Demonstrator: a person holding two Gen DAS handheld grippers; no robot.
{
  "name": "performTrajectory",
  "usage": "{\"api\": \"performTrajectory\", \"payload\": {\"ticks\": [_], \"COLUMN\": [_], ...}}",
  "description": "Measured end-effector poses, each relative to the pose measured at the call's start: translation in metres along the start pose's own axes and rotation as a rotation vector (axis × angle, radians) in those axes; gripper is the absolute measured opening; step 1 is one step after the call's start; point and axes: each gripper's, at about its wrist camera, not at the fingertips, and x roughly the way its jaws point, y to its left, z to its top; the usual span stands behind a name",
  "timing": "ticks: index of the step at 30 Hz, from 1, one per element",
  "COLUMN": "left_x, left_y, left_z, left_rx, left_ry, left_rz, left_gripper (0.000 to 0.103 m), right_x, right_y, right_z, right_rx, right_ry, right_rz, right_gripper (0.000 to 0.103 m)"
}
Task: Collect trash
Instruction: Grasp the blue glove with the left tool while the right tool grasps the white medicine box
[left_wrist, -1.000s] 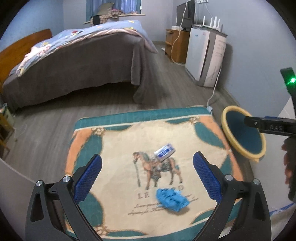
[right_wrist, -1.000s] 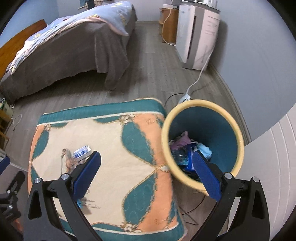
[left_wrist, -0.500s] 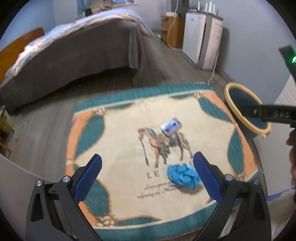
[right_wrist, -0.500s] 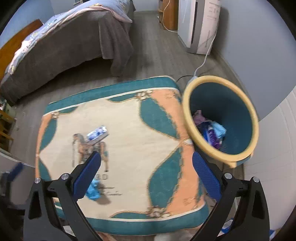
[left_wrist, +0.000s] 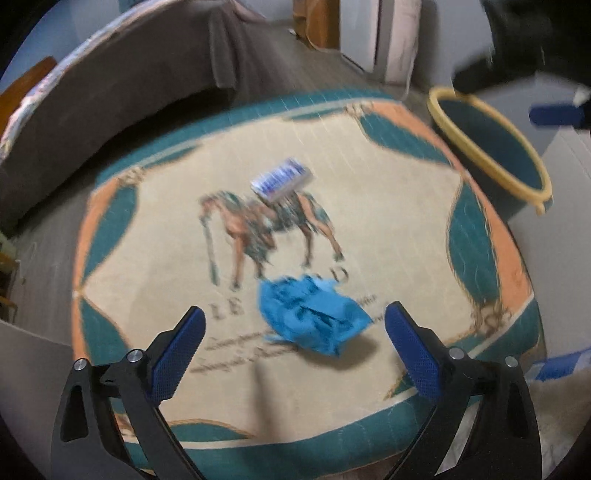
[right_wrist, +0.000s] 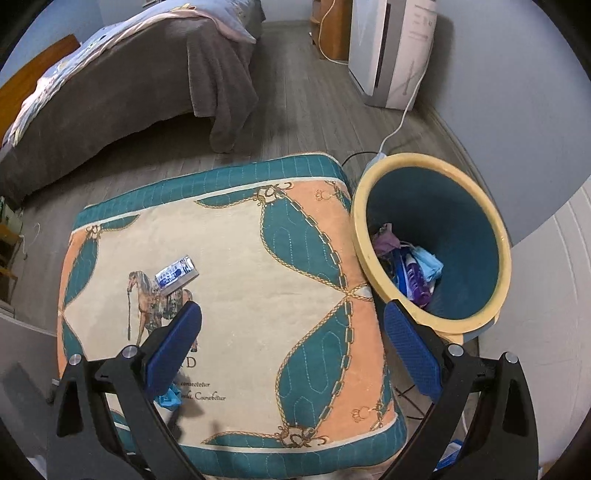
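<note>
On quilted cushion (left_wrist: 155, 266), crumpled blue glove (left_wrist: 312, 319), glossy rectangular packet (left_wrist: 280, 179)

Between my left jaws I see a crumpled bright blue glove (left_wrist: 312, 317). Ahead of it lies a blue-and-white printed packet (left_wrist: 280, 179). Both rest on a cushion (right_wrist: 295, 258) patterned in cream, teal and peach, with gold chain lines and a brown horse motif (left_wrist: 266, 229). Beyond my right jaw, the bin (right_wrist: 469, 229) is teal with a pale yellow rim. My finger pads (right_wrist: 412, 350) are blue, textured.
</note>
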Motion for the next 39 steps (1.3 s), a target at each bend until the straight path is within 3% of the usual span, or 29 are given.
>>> {"api": "performTrajectory", "payload": {"ticks": [2, 3, 4, 7, 14, 17, 19, 24, 39], "left_x": [0.008, 0.012, 0.014, 0.004, -0.065, -0.085, -0.085, -0.067, -0.028], "left_y": [-0.004, -0.005, -0.005, 0.001, 0.048, 0.068, 0.079, 0.113, 0.157], "left_z": [-0.002, -0.001, 0.0, 0.008, 0.052, 0.068, 0.071, 0.078, 0.103], "left_rx": [0.016, 0.03, 0.039, 0.041, 0.009, 0.065, 0.064, -0.083, -0.131], "left_ry": [0.033, 0.052, 0.065, 0.04, -0.076, -0.122, -0.137, -0.138, -0.102], "left_rz": [0.0, -0.001, -0.002, -0.005, 0.015, 0.07, 0.087, 0.047, 0.049], "left_gripper": [0.083, 0.058, 0.045, 0.039, 0.038, 0.038, 0.038, 0.038, 0.038], "right_x": [0.002, 0.003, 0.004, 0.005, 0.019, 0.028, 0.036, 0.056, 0.116], "right_y": [0.0, 0.001, 0.002, 0.004, 0.005, 0.016, 0.027, 0.054, 0.122], "right_z": [0.001, 0.002, 0.003, 0.005, 0.01, 0.013, 0.015, 0.019, 0.022], "right_rx": [-0.002, -0.011, -0.019, -0.032, 0.006, -0.021, -0.056, -0.152, -0.341], "right_ry": [0.002, 0.002, 0.001, 0.0, 0.014, 0.015, 0.018, 0.029, 0.105], "right_rz": [0.007, 0.006, 0.002, -0.004, 0.039, 0.043, 0.051, 0.068, 0.101], "right_gripper": [0.097, 0.097, 0.097, 0.097, 0.097, 0.097, 0.097, 0.097, 0.097]}}
